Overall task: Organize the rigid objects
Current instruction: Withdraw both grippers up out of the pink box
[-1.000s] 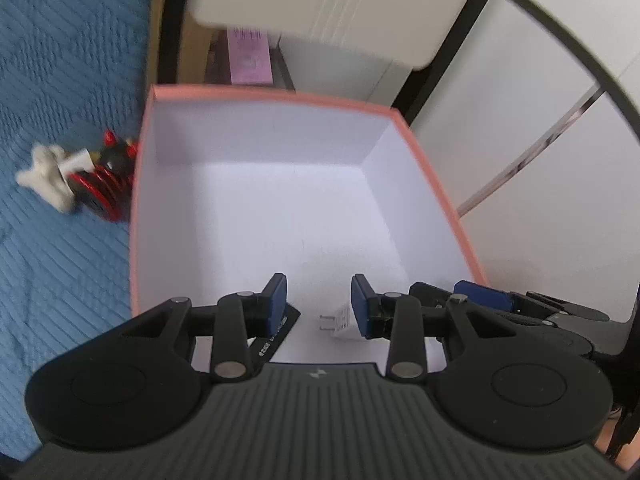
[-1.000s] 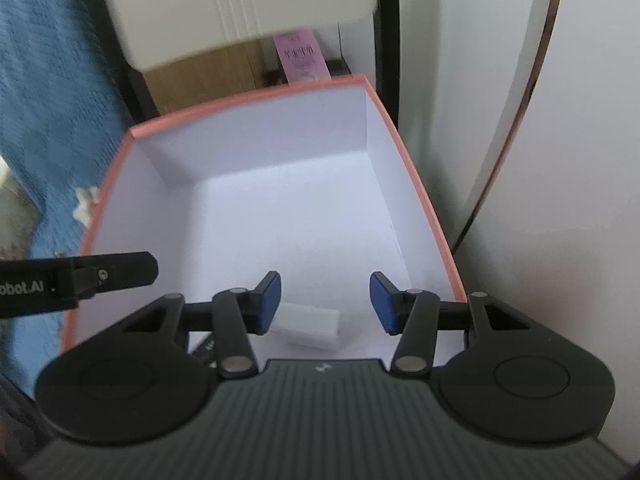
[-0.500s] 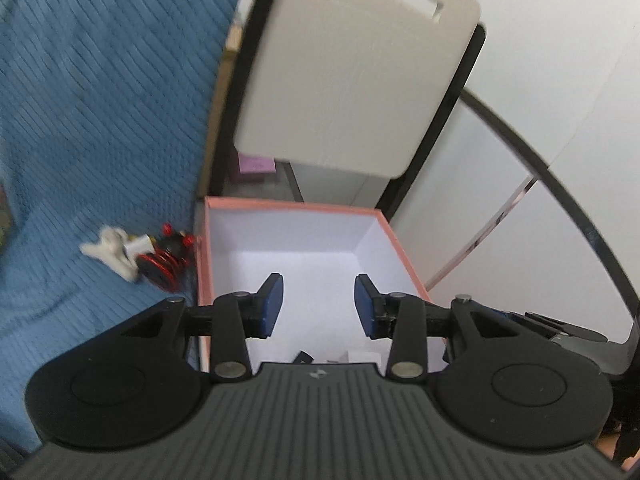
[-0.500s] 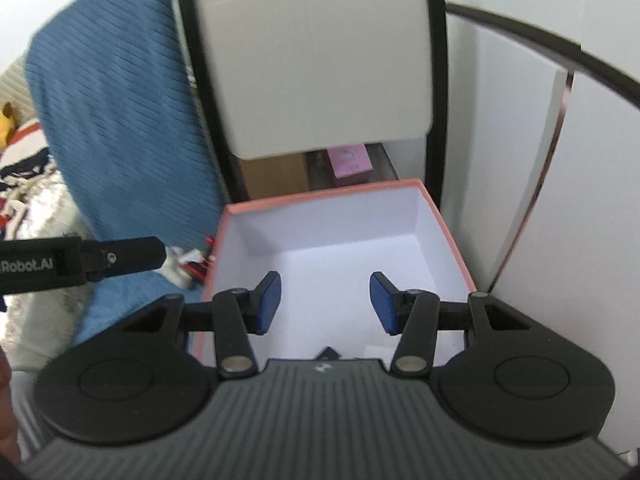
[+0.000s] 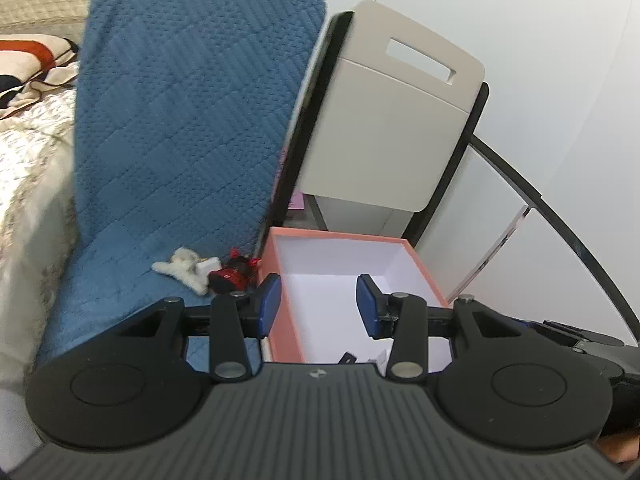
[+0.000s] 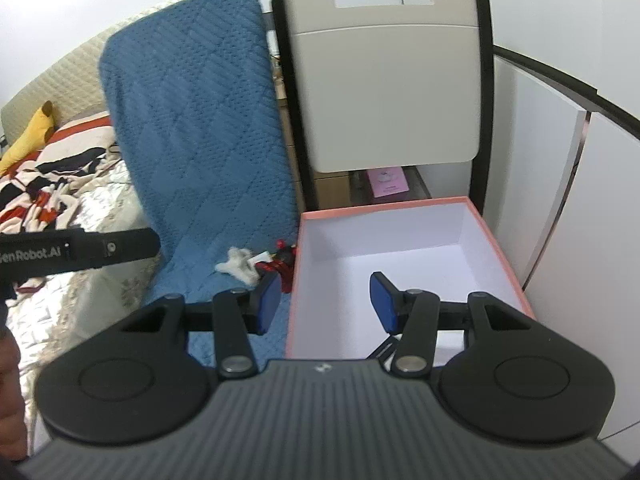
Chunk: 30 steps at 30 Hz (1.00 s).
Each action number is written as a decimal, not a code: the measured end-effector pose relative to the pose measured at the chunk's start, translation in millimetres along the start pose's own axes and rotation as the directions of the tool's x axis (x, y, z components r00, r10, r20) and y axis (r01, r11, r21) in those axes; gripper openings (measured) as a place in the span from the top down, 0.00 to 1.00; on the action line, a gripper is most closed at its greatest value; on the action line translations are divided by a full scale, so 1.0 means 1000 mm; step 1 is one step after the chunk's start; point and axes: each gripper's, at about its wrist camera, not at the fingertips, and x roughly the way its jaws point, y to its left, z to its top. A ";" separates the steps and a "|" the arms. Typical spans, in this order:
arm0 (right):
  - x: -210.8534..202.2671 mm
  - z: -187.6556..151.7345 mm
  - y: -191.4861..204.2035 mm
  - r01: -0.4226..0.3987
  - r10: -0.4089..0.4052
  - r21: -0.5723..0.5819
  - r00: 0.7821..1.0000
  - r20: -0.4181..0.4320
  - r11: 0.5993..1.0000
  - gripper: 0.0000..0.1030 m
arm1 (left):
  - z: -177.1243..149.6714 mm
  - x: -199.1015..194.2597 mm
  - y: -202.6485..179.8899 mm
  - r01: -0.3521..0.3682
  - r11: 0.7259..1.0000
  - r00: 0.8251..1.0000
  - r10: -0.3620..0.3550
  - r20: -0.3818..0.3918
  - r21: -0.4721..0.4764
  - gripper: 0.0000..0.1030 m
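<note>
Two tools hang above the pink box (image 5: pixel 285 320), both with blue pads partly apart and nothing between them: our left tool (image 5: pixel 319 305) and our right tool (image 6: pixel 322 302). What we judge comes next lies left of the box on the blue quilted blanket (image 5: pixel 180 128): a white fuzzy toy (image 5: pixel 180 269) and a red-and-black item (image 5: pixel 230 276), touching each other, just beside the box's wall. Our left tool is nearer. Inside the smooth white card interior, small dark and white pieces (image 5: pixel 362 358) already rest.

Home bedroom; quilted bed (image 6: pixel 80 208); rumpled blanket (image 6: pixel 44 176); chair (image 6: pixel 384 92)
</note>
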 end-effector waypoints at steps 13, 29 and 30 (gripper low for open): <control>-0.022 -0.042 0.049 -0.028 0.027 -0.035 0.999 -0.035 0.999 0.49 | -0.044 -0.049 0.043 -0.041 0.999 0.999 0.041 -0.006 -0.024 0.54; -0.021 -0.079 0.072 -0.040 0.039 -0.016 0.997 -0.064 0.999 0.49 | -0.082 -0.055 0.062 -0.064 0.997 0.997 0.061 -0.055 -0.048 0.54; -0.018 -0.080 0.072 -0.041 0.040 -0.013 0.997 -0.067 0.999 0.49 | -0.083 -0.053 0.064 -0.064 0.997 0.997 0.062 -0.056 -0.049 0.54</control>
